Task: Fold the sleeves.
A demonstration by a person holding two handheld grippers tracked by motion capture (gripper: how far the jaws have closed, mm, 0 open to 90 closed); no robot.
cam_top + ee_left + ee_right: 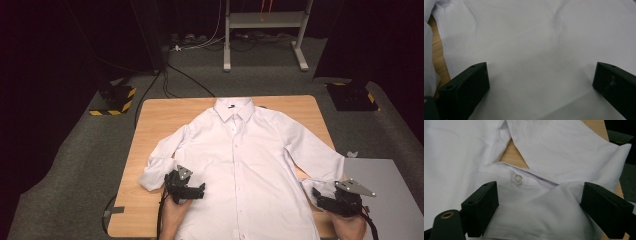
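High view has the white shirt point(240, 165) spread face-up, buttoned, across the tabletop point(155, 115) at frame centre. Your right gripper point(539, 207) straddles the cuff point(524, 192) at lower right — jaws wide, cloth between them, no pinch yet. Close squarely on the cuff edge, below the button point(517, 179). Left gripper point(540, 82) hovers wide open over the shirt body, holding nothing.

Lit from above, bright over table point(150, 125); surroundings beyond table nearly black. White shirt point(240, 160) near overexposed, folds faint. Soft shadows beside jaws in both gripper views. High view low-res, slightly soft. Gripper views sharp mid-frame, jaws at bottom out of focus, w/ slight blur.
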